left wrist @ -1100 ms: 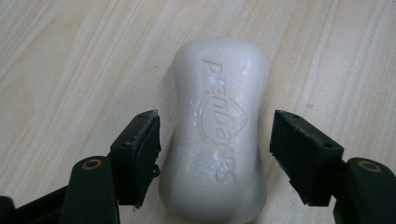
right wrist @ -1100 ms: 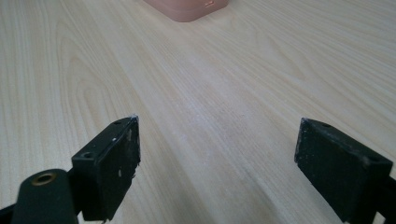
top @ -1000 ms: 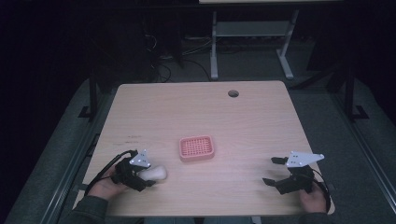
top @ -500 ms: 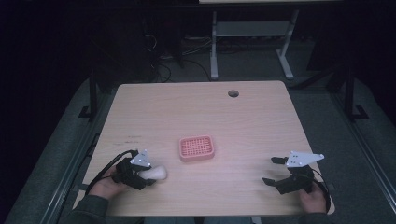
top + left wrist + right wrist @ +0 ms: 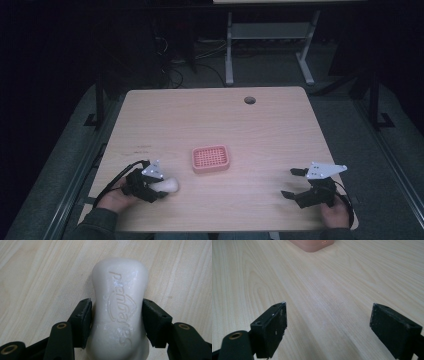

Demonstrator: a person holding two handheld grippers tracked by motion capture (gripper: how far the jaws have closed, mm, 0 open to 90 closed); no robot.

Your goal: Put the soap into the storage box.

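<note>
**Mara:** Soap bar point(image 5: 120, 312), white and waisted, with raised lettering on its top face, lies flat on the wooden table point(image 5: 280, 125) near the front left corner. The left gripper point(image 5: 117, 322) has just been closing its jaws, and the bar sits between them; both pads press its narrow middle, so it is clamped on the soap.

**Jon:** How close is it to the table's edges?

**Mara:** In the high view the soap bar point(image 5: 169, 185) is near the front edge and a little in from the left edge. The left gripper point(image 5: 161, 190) comes at it from the left, with the hand behind it.

**Jon:** And around it?

**Mara:** To its right and slightly farther back is a pink soap dish point(image 5: 210, 159) with a gridded top, near the soap but apart from it. Bare wood lies between them.

**Jon:** The other side?

**Mara:** The right gripper point(image 5: 292, 182) rests near the front right corner, well apart from the dish, its jaws spread wide with only table between them. From its own view the dish's corner point(image 5: 312, 244) shows at the far end of open wood. The back half of the table carries only a round cable hole point(image 5: 250, 100).
</note>
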